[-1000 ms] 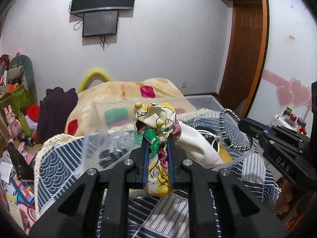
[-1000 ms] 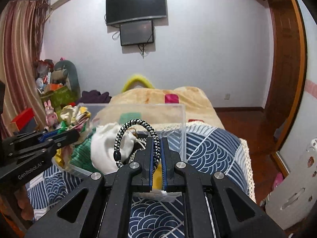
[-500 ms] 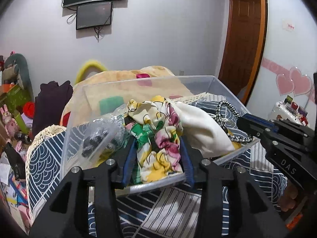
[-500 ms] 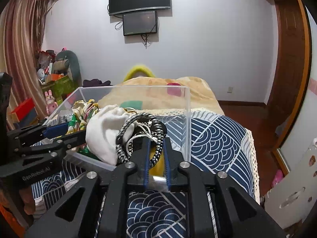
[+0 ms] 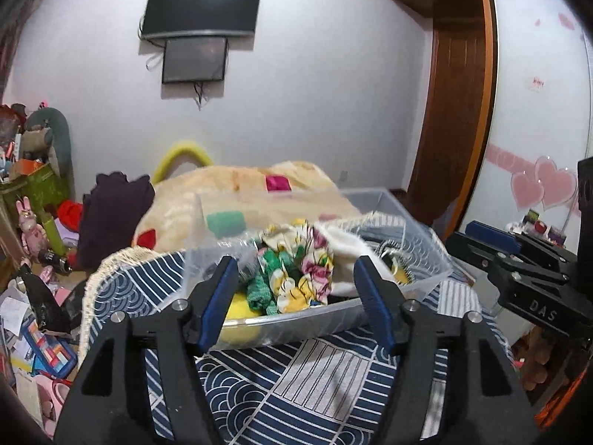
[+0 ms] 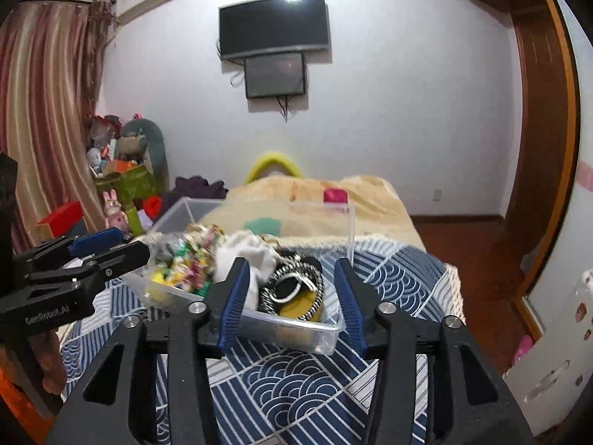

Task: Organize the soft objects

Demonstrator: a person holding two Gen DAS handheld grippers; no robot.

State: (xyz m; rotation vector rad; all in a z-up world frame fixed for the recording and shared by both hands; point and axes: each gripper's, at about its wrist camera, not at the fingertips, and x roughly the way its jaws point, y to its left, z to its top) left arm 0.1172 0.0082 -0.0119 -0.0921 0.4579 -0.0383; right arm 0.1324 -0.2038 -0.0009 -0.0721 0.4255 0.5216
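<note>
A clear plastic bin (image 5: 426, 282) sits on the blue patterned bedspread; it also shows in the right wrist view (image 6: 326, 337). In it lie a floral cloth (image 5: 296, 278), a white pouch (image 5: 344, 248) and a black-and-white braided cord (image 6: 296, 278) over something yellow. The floral cloth (image 6: 185, 259) and the white pouch (image 6: 248, 256) also show in the right wrist view. My left gripper (image 5: 294, 298) is open and empty just in front of the floral cloth. My right gripper (image 6: 289, 300) is open and empty just in front of the cord.
The bedspread (image 5: 315, 382) covers the bed in front of the bin. A beige blanket (image 5: 241, 193) and dark clothes (image 5: 115, 207) lie behind. Toys and boxes (image 5: 33, 193) crowd the left. A wooden door (image 5: 456, 111) stands at the right.
Both grippers have opened, let go of the floral cloth and the cord into the bin, and drawn back a little.
</note>
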